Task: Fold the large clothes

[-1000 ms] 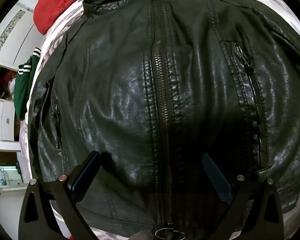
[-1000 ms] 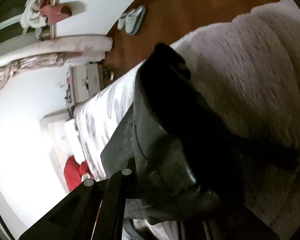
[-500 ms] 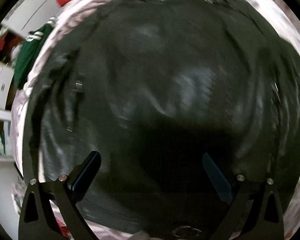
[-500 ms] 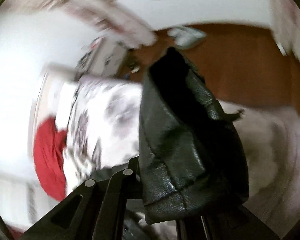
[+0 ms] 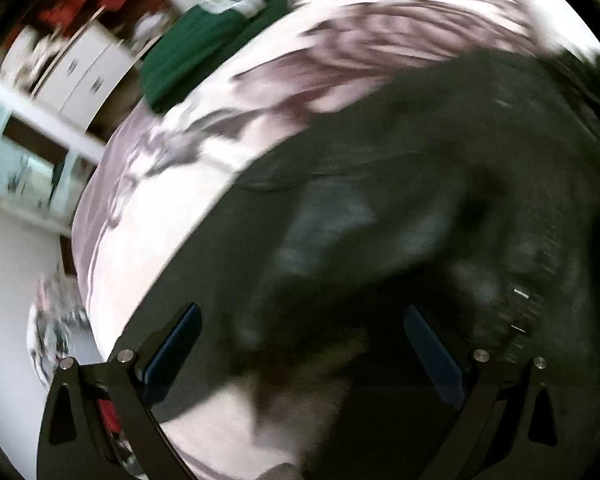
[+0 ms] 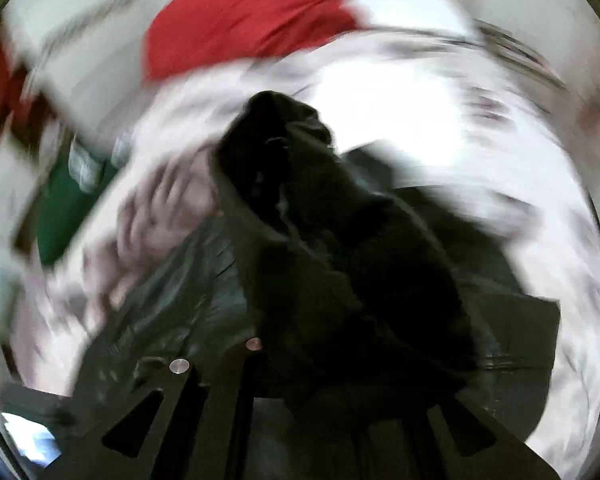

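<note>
- Currently both wrist views are smeared with blur, so fine detail is poor.
- Landmark: the bed [image 5: 148, 240], covered in a white and grey-purple patterned spread.
- My left gripper [image 5: 300, 344] has its tongs wide apart, nothing between them; it hangs over the black leather jacket [image 5: 400, 200], near the jacket's edge where the bed shows through.
- Black leather jacket lies on the bed, filling the right side of the left wrist view, the bed's bare cover to its left.
- My right gripper [image 6: 324, 384] is clamped on a bunched fold of the jacket [image 6: 300, 220], probably a sleeve, which rises lifted in front of the lens.
- Green garment [image 5: 204, 44] with white stripes hangs at the bed's far edge.
- Red bundle [image 6: 244, 12] sits at the bed's far end, beyond the jacket.
- White cabinets [image 5: 80, 76] stand off the bed, past the green garment.
</note>
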Action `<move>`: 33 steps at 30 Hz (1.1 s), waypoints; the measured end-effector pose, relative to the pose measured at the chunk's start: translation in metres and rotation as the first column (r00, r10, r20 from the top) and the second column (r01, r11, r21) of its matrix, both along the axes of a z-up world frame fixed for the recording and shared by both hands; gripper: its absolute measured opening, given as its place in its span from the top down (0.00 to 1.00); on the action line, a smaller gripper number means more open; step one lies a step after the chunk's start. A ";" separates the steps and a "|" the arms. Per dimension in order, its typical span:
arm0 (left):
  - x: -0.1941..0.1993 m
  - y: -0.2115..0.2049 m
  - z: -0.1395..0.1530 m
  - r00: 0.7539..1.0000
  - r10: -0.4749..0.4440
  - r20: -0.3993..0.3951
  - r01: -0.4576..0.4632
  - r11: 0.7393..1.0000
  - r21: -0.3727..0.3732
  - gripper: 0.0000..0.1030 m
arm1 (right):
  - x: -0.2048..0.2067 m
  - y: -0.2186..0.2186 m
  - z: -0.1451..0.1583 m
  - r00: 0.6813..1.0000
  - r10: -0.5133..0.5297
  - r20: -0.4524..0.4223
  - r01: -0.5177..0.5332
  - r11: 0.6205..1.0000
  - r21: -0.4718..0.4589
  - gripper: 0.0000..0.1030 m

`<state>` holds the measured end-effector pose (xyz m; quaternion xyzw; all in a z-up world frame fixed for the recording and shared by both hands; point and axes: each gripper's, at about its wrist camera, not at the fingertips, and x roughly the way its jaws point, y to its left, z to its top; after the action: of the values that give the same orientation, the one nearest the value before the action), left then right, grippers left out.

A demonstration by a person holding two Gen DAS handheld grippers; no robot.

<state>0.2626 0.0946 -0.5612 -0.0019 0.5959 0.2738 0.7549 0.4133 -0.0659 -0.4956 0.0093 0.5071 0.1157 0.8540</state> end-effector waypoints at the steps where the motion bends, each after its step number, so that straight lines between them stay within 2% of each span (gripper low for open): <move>1: -0.005 0.010 0.000 1.000 0.031 0.004 -0.031 0.999 -0.010 0.00 | 0.008 0.035 -0.018 0.997 0.063 -0.034 -0.065 0.997 -0.036 0.95; 5: -0.020 0.032 -0.004 0.995 0.098 0.009 -0.098 0.993 -0.062 0.00 | 0.003 0.120 -0.084 0.975 0.189 -0.115 -0.207 0.963 -0.170 0.95; 7: -0.027 0.031 -0.005 0.995 0.102 0.007 -0.101 0.991 -0.093 0.00 | 0.002 0.115 -0.101 0.971 0.190 -0.147 -0.216 0.957 -0.191 0.92; 8: -0.028 0.032 -0.005 0.995 0.096 0.009 -0.095 0.990 -0.104 0.00 | 0.004 0.111 -0.101 0.970 0.180 -0.162 -0.207 0.964 -0.166 0.89; 10: -0.031 0.034 -0.004 0.996 0.085 0.012 -0.083 0.989 -0.126 0.00 | 0.002 0.096 -0.090 0.964 0.175 -0.201 -0.188 0.981 -0.051 0.68; 11: -0.033 0.033 -0.003 0.996 0.083 0.016 -0.080 0.988 -0.133 0.00 | 0.001 0.076 -0.078 0.958 0.156 -0.241 -0.151 0.988 0.039 0.47; 12: -0.035 0.032 -0.001 0.996 0.082 0.022 -0.078 0.987 -0.139 0.00 | -0.005 0.057 -0.068 0.959 0.134 -0.249 -0.111 0.988 0.106 0.42; 13: -0.038 0.032 0.003 0.996 0.080 0.027 -0.075 0.986 -0.149 0.00 | -0.014 0.032 -0.056 0.964 0.111 -0.242 -0.069 0.982 0.176 0.42; 14: -0.041 0.033 0.005 0.996 0.080 0.031 -0.074 0.985 -0.154 0.00 | -0.028 0.003 -0.042 0.971 0.064 -0.231 -0.016 0.978 0.206 0.42; 16: -0.047 0.032 0.012 0.997 0.075 0.035 -0.069 0.985 -0.156 0.00 | -0.047 -0.048 -0.023 0.974 -0.049 -0.222 0.088 0.982 0.169 0.41; 18: -0.051 0.030 0.015 0.998 0.059 0.033 -0.054 0.988 -0.146 0.00 | -0.075 -0.097 -0.017 0.960 -0.176 -0.215 0.188 0.982 0.034 0.41; 20: -0.058 0.028 0.019 0.998 0.049 0.033 -0.044 0.991 -0.129 0.00 | -0.102 -0.143 -0.033 0.932 -0.260 -0.253 0.230 0.963 -0.143 0.40; 22: -0.063 0.027 0.019 0.999 0.032 0.027 -0.029 0.994 -0.107 0.00 | -0.115 -0.169 -0.060 0.905 -0.288 -0.315 0.221 0.948 -0.230 0.40; 23: -0.066 0.026 0.018 0.999 0.028 0.022 -0.026 0.995 -0.097 0.00 | -0.120 -0.182 -0.075 0.895 -0.282 -0.345 0.204 0.948 -0.245 0.40; 25: -0.070 0.022 0.015 1.000 0.018 0.005 -0.018 0.997 -0.078 0.00 | -0.122 -0.194 -0.089 0.897 -0.261 -0.356 0.183 0.953 -0.240 0.40; 27: -0.075 0.019 0.010 1.000 0.012 -0.014 -0.012 0.998 -0.059 0.00 | -0.112 -0.200 -0.095 0.897 -0.297 -0.327 0.232 0.947 -0.225 0.42; 28: -0.077 0.018 0.008 1.000 0.010 -0.019 -0.011 0.999 -0.047 0.00 | -0.111 -0.208 -0.096 0.888 -0.330 -0.321 0.276 0.939 -0.204 0.44; 30: -0.081 0.016 0.006 1.000 0.008 -0.025 -0.009 1.000 -0.025 0.00 | -0.119 -0.227 -0.097 0.856 -0.424 -0.294 0.381 0.904 -0.193 0.59; 31: -0.083 0.015 0.004 1.000 0.009 -0.026 -0.009 1.000 -0.013 0.00 | -0.127 -0.237 -0.096 0.837 -0.468 -0.283 0.429 0.883 -0.192 0.63; 33: -0.086 0.017 0.001 0.999 0.014 -0.035 -0.014 1.000 0.004 0.00 | -0.143 -0.254 -0.099 0.802 -0.528 -0.278 0.498 0.849 -0.178 0.57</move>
<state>0.1767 0.1111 -0.5600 0.0002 0.6086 0.2805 0.7422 0.2707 -0.3200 -0.5948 0.1233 0.6207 -0.1473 0.7602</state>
